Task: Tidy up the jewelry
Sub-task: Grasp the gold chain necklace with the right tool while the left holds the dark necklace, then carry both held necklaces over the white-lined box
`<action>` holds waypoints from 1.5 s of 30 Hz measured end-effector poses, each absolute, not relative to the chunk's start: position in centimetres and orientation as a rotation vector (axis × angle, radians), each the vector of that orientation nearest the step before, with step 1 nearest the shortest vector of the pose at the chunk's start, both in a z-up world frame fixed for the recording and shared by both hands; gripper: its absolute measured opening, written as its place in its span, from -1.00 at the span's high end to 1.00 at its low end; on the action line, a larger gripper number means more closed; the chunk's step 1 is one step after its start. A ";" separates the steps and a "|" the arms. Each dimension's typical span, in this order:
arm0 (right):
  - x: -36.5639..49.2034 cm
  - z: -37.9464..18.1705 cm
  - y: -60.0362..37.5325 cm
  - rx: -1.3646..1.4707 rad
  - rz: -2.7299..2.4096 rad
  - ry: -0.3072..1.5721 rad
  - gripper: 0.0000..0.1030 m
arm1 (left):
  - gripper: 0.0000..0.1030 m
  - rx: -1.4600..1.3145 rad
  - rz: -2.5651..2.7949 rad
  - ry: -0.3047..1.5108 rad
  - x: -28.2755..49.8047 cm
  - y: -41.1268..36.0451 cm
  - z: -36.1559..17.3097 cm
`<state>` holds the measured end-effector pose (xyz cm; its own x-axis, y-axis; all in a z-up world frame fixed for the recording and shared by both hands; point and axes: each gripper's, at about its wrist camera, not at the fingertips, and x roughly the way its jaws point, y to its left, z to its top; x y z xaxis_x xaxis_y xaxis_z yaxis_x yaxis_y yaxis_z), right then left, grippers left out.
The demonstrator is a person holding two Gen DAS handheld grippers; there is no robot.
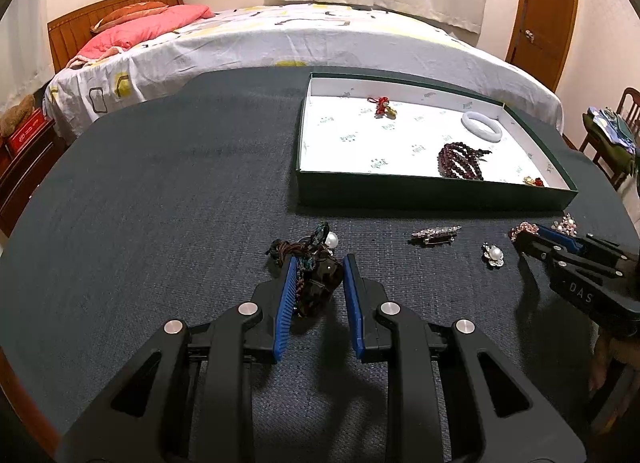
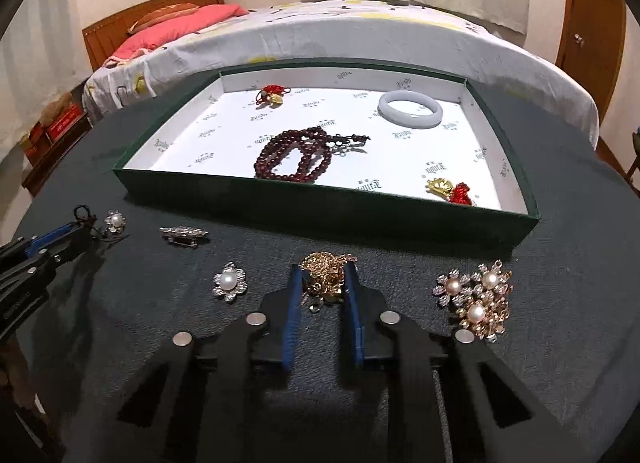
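Observation:
My left gripper (image 1: 320, 263) straddles a dark braided cord bracelet (image 1: 316, 283) with a pearl brooch (image 1: 331, 240) just beyond it; the jaws stand apart with the pads near its sides. My right gripper (image 2: 323, 269) straddles a gold chain heap (image 2: 325, 277), its blue pads close on both sides. A green box (image 2: 328, 211) with white lining holds a red bead strand (image 2: 296, 157), a white bangle (image 2: 410, 109) and two red-gold charms (image 2: 450, 189). The box also shows in the left wrist view (image 1: 432, 195).
On the dark tablecloth lie a pearl flower brooch (image 2: 229, 282), a crystal bar pin (image 2: 184, 234) and a cluster of pearl brooches (image 2: 478, 297). A bed (image 1: 280, 39) stands behind the table, a chair (image 1: 616, 131) at the right.

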<state>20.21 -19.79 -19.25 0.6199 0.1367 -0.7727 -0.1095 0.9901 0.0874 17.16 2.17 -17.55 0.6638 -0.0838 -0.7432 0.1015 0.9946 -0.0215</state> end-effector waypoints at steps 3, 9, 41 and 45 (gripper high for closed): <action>20.0 -19.1 -20.2 0.063 0.142 0.884 0.66 | 0.55 0.024 -0.108 0.836 17.1 1.9 -17.5; 19.0 -18.4 -20.7 0.084 0.140 0.858 0.69 | 0.55 0.025 -0.115 0.827 16.8 1.5 -17.0; 20.3 -6.6 -23.6 0.107 0.142 0.578 0.69 | 0.55 -0.014 -0.239 0.665 20.4 -3.2 -8.0; 22.7 -6.2 -23.2 0.099 0.143 0.564 0.69 | 0.55 -0.044 -0.246 0.681 23.4 -3.6 -8.3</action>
